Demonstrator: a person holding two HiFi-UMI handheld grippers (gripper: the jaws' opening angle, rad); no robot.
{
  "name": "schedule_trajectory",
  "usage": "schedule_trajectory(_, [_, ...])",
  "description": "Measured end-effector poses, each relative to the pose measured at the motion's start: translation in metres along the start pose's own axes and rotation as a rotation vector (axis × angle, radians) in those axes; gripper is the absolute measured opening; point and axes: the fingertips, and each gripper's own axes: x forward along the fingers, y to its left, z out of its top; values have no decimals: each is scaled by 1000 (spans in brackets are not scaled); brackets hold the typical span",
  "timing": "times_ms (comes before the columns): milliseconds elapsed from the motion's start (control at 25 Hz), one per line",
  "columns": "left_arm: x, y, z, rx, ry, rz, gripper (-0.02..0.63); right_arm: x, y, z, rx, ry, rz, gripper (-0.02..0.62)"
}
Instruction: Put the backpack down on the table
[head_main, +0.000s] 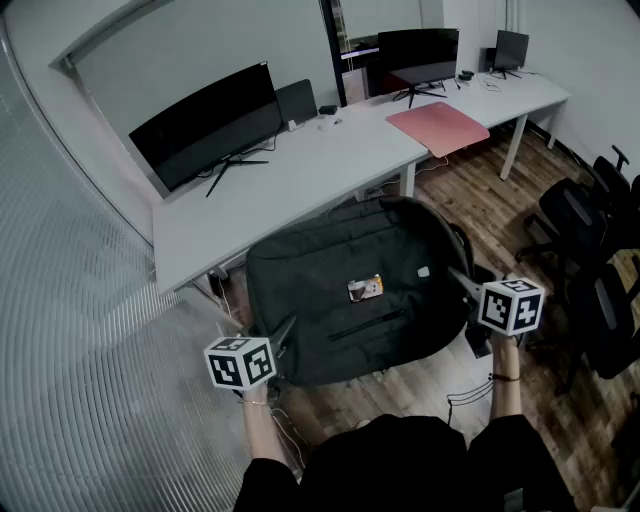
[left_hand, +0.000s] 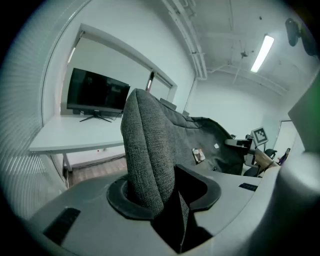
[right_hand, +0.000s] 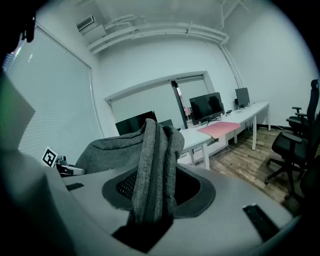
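**Backpack held clear of the surface, one gripper at each side**

Left gripper (left_hand: 160, 197): the fingers (left_hand: 117, 200) are pinching a thick fold of grey woven fabric. The fold stands upright between them and fills the gap. It belongs to the backpack (head_main: 350, 290), whose body runs on beyond the fingers towards the other gripper.

Right gripper (right_hand: 155, 197): its fingers are also closed on the backpack. They pinch a bunched edge of the same grey fabric, with a seam running up the middle. The fold rises straight out of the gap.

Position of the backpack: it is stretched between the two sets of fingers with its front panel facing up. A small label (head_main: 365, 288) sits near the middle of the panel. In the head view the left gripper grips its lower left edge and the right gripper its right edge. Most of the bag is over the wood floor (head_main: 480, 200), and it does not lie on the surface. Its far end is close to the near edge of the white surface (head_main: 300, 170).

Surroundings: beyond both sets of fingers the surface carries a wide dark monitor (head_main: 210, 125), with a pink mat (head_main: 437, 127) further along. Black office chairs (head_main: 590, 250) stand out past the right fingers.
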Motion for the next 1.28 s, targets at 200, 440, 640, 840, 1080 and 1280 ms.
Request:
schedule_trajectory(200, [6,1,0,0,5,-2,158,3,0,-1,20,-7,9,156])
schedule_trajectory(440, [15,-3,1,-1,11,4,158,6,-10,0,28,-4,13,156])
schedule_trajectory(640, [21,-10,3,-6,18,11,158,6,-20,2,30,0,20,156])
schedule_trajectory(840, [30,-11,2,-12,27,15,158,11,-29,1,37,4,19,158])
schedule_trajectory(1080, [41,-5,9,-28,45,14,160,24,-36,10,46,17,14,158])
schedule_trajectory(1280, [62,6,16,-28,63,5,160,43,-46,11,64,27,-4,157])
